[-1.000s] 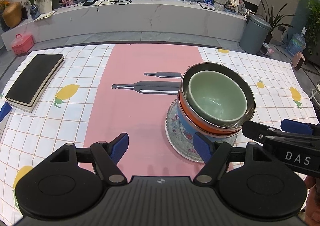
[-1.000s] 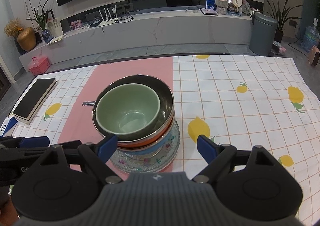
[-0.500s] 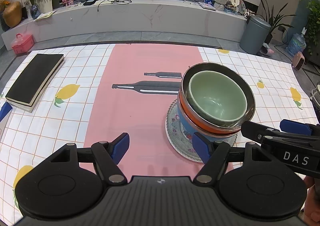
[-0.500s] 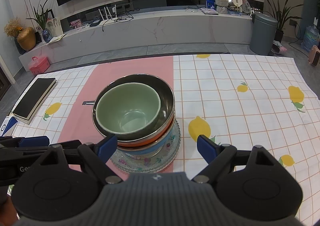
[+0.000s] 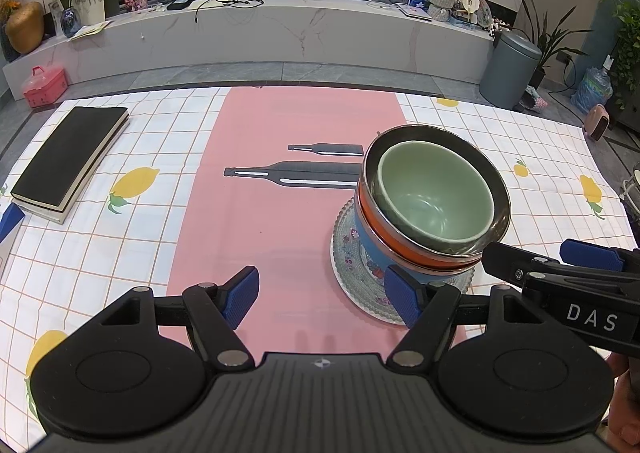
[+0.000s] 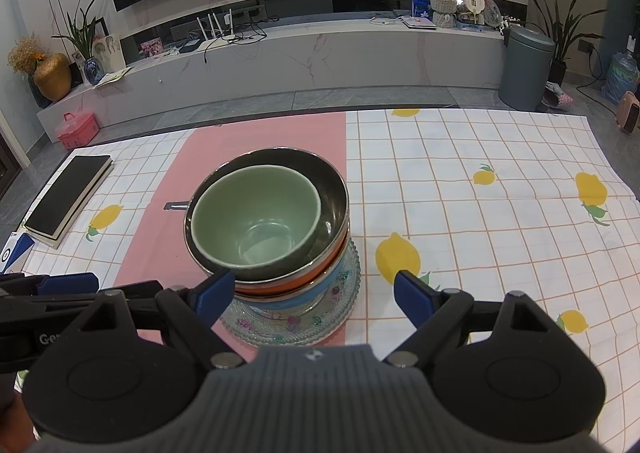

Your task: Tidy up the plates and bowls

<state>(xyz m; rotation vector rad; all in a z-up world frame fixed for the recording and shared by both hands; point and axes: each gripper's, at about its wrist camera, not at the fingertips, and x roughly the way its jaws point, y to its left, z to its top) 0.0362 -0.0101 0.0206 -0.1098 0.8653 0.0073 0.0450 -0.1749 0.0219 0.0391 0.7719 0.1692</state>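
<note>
Both grippers, left (image 5: 326,293) and right (image 6: 314,291), gape wide and empty beside the bowl stack (image 6: 268,229) on a glass plate (image 6: 344,301)

Stack: green bowl (image 6: 256,225) sits inside dark metal bowl (image 6: 332,193), on orange bowl (image 6: 320,271), on blue bowl (image 6: 316,293), all on glass plate (image 6: 344,305).
Stack place: on pink runner (image 6: 160,253), at its right edge, beside the lemon tablecloth (image 6: 480,233).
Right gripper (image 6: 314,293): blue pads wide apart, nothing between them, just in front of the stack.
Left gripper (image 6: 68,283): seen only partly at the left edge, near the plate.
Book (image 6: 66,197): black, flat, far left.
</note>
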